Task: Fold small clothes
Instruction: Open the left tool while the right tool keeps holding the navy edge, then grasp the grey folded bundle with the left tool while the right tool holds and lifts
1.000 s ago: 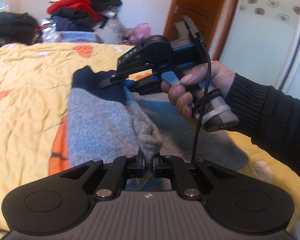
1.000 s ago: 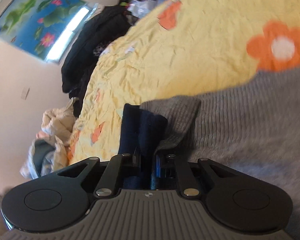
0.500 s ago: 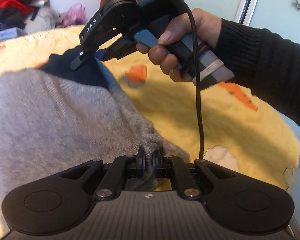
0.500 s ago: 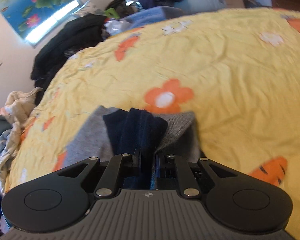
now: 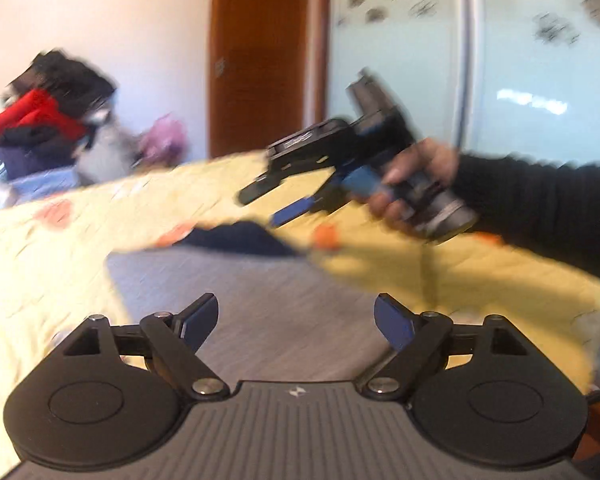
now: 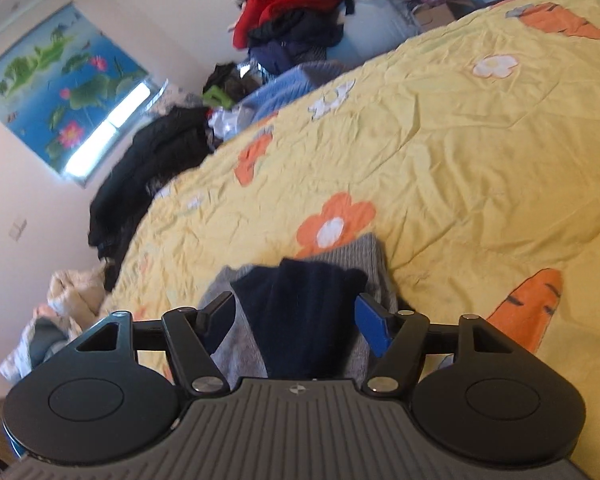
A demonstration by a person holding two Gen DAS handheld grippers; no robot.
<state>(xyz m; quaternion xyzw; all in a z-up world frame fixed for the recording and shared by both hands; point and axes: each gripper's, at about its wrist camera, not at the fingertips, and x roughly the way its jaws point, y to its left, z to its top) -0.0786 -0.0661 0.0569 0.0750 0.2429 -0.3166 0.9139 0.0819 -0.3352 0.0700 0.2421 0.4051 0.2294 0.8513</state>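
A small grey knit garment (image 5: 260, 300) with a navy band (image 5: 236, 238) lies flat on the yellow flowered bedspread (image 5: 60, 264). My left gripper (image 5: 296, 320) is open and empty just above the grey cloth. My right gripper (image 5: 276, 208) shows in the left wrist view, held in a hand above the navy end, jaws apart. In the right wrist view the right gripper (image 6: 296, 316) is open, with the navy band (image 6: 304, 320) and grey cloth (image 6: 364, 256) lying loose between its fingers (image 6: 374, 320).
Piles of clothes (image 6: 292, 28) stand beyond the far side of the bed. Dark clothes (image 6: 148, 176) lie at the bed's left edge. A wooden door (image 5: 260, 52) and a glass wardrobe front (image 5: 540, 60) are behind the bed.
Both grippers have opened and let go of the garment. It now lies flat on the bed. Both grippers have lifted back from the cloth.
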